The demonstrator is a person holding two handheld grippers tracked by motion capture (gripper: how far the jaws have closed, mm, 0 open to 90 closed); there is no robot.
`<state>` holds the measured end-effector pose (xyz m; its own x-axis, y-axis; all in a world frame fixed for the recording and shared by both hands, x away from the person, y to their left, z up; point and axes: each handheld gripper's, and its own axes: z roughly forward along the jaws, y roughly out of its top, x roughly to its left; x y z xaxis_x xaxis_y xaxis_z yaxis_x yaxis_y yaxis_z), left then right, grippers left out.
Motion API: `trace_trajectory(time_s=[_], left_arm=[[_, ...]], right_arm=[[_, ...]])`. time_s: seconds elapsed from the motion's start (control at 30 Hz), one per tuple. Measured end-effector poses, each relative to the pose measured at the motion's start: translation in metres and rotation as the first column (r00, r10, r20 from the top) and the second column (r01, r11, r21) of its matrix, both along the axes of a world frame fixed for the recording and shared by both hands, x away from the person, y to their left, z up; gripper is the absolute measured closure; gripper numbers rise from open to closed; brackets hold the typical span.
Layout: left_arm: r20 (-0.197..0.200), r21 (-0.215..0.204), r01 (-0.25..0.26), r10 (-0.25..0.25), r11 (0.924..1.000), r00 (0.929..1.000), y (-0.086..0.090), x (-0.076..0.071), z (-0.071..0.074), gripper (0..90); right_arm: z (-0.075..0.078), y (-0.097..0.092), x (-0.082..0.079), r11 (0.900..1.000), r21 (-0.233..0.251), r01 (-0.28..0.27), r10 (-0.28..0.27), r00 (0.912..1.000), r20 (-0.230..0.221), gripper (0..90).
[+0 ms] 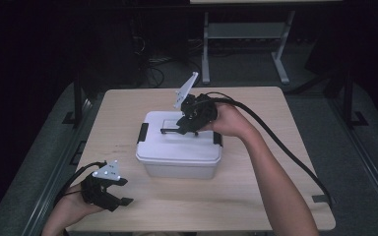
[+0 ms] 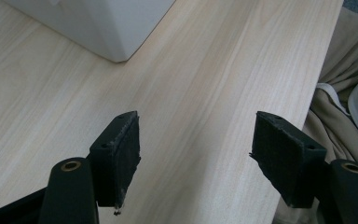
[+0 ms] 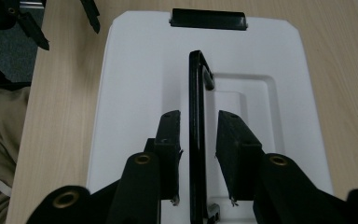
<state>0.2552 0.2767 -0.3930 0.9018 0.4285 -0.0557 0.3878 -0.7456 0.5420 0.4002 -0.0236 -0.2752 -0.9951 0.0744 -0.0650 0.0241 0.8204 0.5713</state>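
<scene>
We see a white box (image 1: 179, 147) with a lid sitting in the middle of the table (image 1: 256, 196). On top of the lid is a thin black handle (image 3: 196, 140). It stands up on its edge between the jaws of our right gripper (image 3: 198, 140). From the right gripper view there is a small gap on each side of the handle, so the pads (image 3: 170, 135) do not squeeze it. The jaws are a little bit open, with the handle in the middle. We think we hold them there because the handle is the part to lift the box by, so the gripper sits right over it.

The handle is long and thin. Its long side runs along the lid, from one black clip (image 3: 208, 18) toward the other end of the box. In the high view it runs left to right. The far end bends round like a hook.

Our left gripper (image 1: 120, 191) waits near the front left corner of the table, well apart from the box. Its jaws are wide open and hold nothing. We think it rests there to stay out of the way.
</scene>
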Motion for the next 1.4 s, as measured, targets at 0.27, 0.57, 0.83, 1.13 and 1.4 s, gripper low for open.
trace_trajectory(time_s=[0.27,0.57,0.83,1.13,1.4], left_arm=[[0.003,-0.003,0.0,0.0,1.0,1.0,0.001,0.0,0.0,31.9],[0.003,-0.002,0.003,-0.003,1.0,1.0,0.0,0.0,0.0,31.9],[0.003,-0.002,-0.001,0.001,1.0,1.0,0.001,0.001,-0.001,31.9],[0.003,-0.002,-0.003,0.004,1.0,1.0,0.001,0.001,-0.001,31.9],[0.007,-0.006,-0.008,0.008,0.9999,0.9999,0.003,0.001,0.0,31.9]], right_arm=[[0.003,-0.003,-0.004,1.0,-0.007,0.007,-0.007,1.0,-0.001,68.4],[0.007,-0.01,-0.005,0.9999,-0.005,0.016,-0.016,0.9999,0.004,66.8],[0.004,-0.021,-0.006,0.9993,-0.009,0.036,-0.036,0.9993,-0.006,66.1],[0.009,-0.027,-0.008,0.9988,-0.012,0.047,-0.047,0.9989,-0.002,65.7],[0.004,-0.034,-0.008,0.9981,-0.009,0.061,-0.061,0.9981,-0.01,65.1]])
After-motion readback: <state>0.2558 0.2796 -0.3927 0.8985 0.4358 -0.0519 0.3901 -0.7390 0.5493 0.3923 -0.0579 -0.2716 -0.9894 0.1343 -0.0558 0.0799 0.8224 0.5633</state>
